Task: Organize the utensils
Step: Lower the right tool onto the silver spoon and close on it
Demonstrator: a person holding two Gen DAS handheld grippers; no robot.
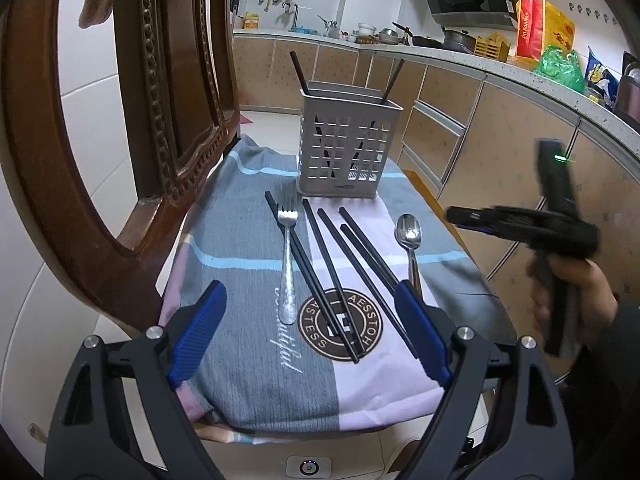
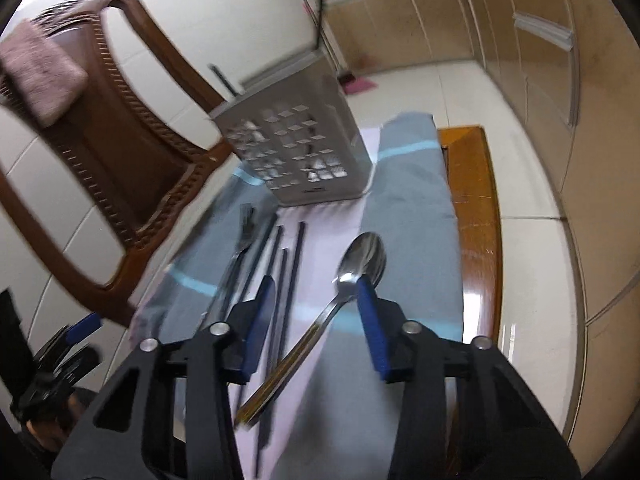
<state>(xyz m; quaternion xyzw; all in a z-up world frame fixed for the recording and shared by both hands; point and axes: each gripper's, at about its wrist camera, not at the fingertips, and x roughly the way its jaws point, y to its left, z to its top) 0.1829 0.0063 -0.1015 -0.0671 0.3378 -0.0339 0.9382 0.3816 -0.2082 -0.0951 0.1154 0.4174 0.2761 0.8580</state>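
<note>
A grey slotted utensil holder [image 1: 348,148] [image 2: 296,148] stands at the far end of a patterned cloth [image 1: 248,360], with two dark chopsticks leaning inside it. In front of it lie a metal fork [image 1: 287,256], several black chopsticks [image 1: 332,272] and a metal spoon [image 1: 409,236]. My left gripper [image 1: 310,292] hangs wide open over the near part of the cloth, holding nothing. My right gripper [image 2: 316,284] hovers above the spoon [image 2: 360,260]. The spoon's handle runs between its blue fingers, with a gap on each side. That view is motion-blurred.
A carved wooden chair back [image 1: 120,120] rises along the left of the cloth. Kitchen cabinets [image 1: 500,152] and a cluttered counter run along the right and back. The hand [image 1: 572,296] that holds the right gripper is at the right edge. A wooden edge [image 2: 476,216] borders the cloth.
</note>
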